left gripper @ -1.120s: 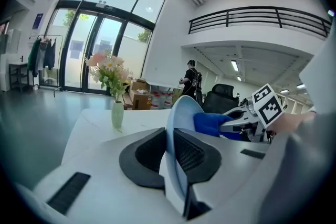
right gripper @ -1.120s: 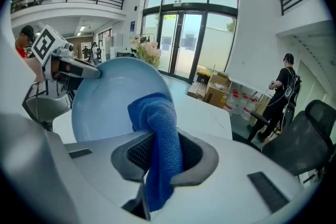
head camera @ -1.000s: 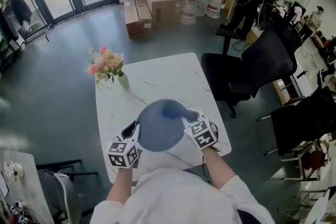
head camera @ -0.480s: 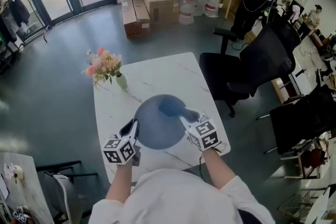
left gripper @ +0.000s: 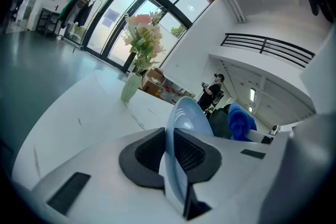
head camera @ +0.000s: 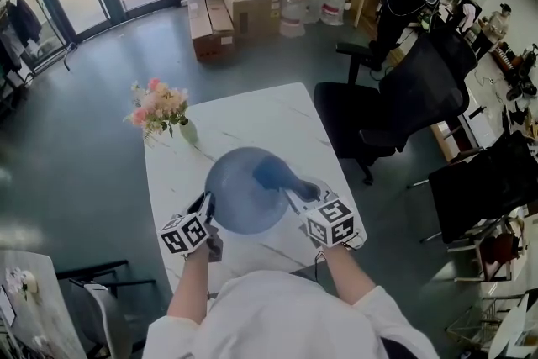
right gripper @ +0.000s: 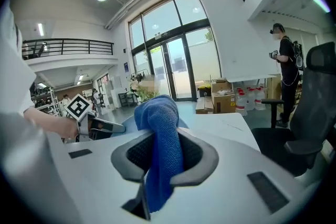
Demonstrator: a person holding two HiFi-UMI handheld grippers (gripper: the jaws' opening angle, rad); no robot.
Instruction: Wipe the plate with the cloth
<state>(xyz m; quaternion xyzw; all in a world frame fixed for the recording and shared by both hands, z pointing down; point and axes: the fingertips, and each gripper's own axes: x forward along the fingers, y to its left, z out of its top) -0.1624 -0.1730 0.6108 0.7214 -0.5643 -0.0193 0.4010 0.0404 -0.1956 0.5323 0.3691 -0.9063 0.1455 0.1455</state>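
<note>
Left gripper point(head camera: 208, 204), in the head view, was clamped on the near-left rim of the plate point(head camera: 239, 191), which hung over the near half of the table point(head camera: 252, 109), between the two grippers. The right gripper point(head camera: 296, 187) reached in from the near-right, shut on the blue cloth point(head camera: 271, 172), whose bunched end lay against the plate's far-right part. A vase of flowers point(head camera: 160, 109) stood by the far-left corner, well apart from the plate. A black office chair point(head camera: 403, 101) stood just off the right edge.

From the left gripper view, the jaws had closed on the thin rim and the plate stood edge-on between the pads, tilted. The cloth showed beyond it to the right.

From the right gripper view, the jaws pinched a fold of the cloth. A rounded tuft rose above them and a tail hung below.

By its look the plate was stiff, smooth, probably slick and breakable. Held by one rim only, it could pivot under pressure, so a deep bite on the rim suited it. The cloth was soft and light, and best gripped bunched, with a pad left proud for wiping. The table's far half lay open, while the near and right edges sat close, leaving little margin there
</note>
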